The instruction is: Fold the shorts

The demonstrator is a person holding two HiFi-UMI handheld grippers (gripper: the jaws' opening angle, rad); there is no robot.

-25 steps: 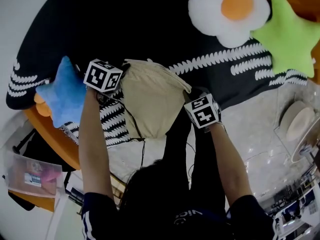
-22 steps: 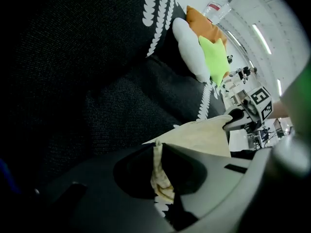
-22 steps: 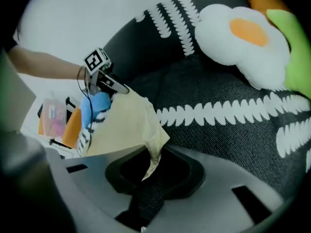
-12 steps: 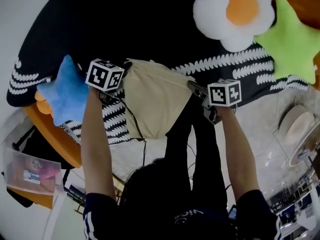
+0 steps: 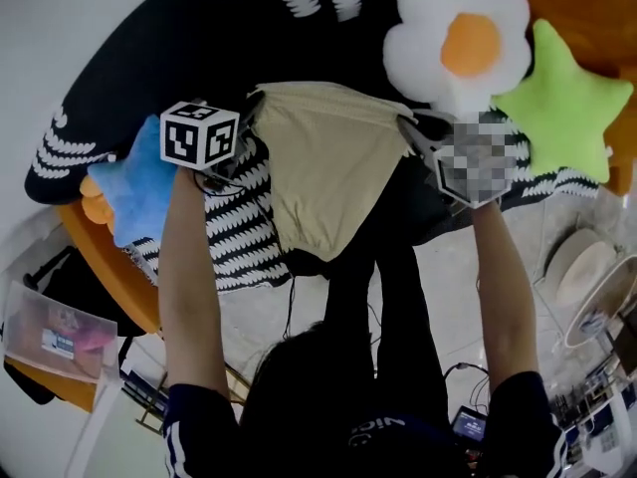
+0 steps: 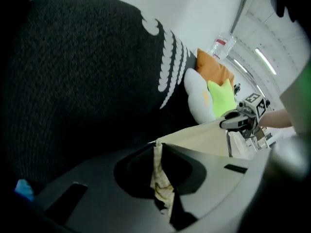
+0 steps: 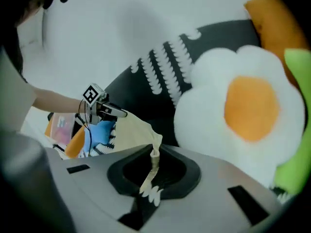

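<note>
The beige shorts (image 5: 323, 172) hang in the air over the black-and-white striped rug (image 5: 239, 227), stretched between my two grippers. My left gripper (image 5: 249, 119) is shut on the shorts' left top corner. In the left gripper view the cloth (image 6: 160, 174) is pinched between the jaws and runs across to the right gripper (image 6: 228, 124). My right gripper (image 5: 406, 125) is shut on the right top corner; its jaws have just been closing with the cloth (image 7: 153, 161) between them. The lower part of the shorts tapers down toward the person's legs.
A white and orange egg-shaped cushion (image 5: 460, 36) and a green star cushion (image 5: 559, 108) lie at the upper right. A blue star cushion (image 5: 134, 187) lies at the left next to an orange mat (image 5: 95, 257). A clear box (image 5: 55, 337) sits lower left, a fan (image 5: 587, 267) lower right.
Both grippers rose and moved away from the person, lifting the shorts off the rug. The right gripper swung from the shorts' lower right edge up to the egg cushion's side, pulling the waist taut.
</note>
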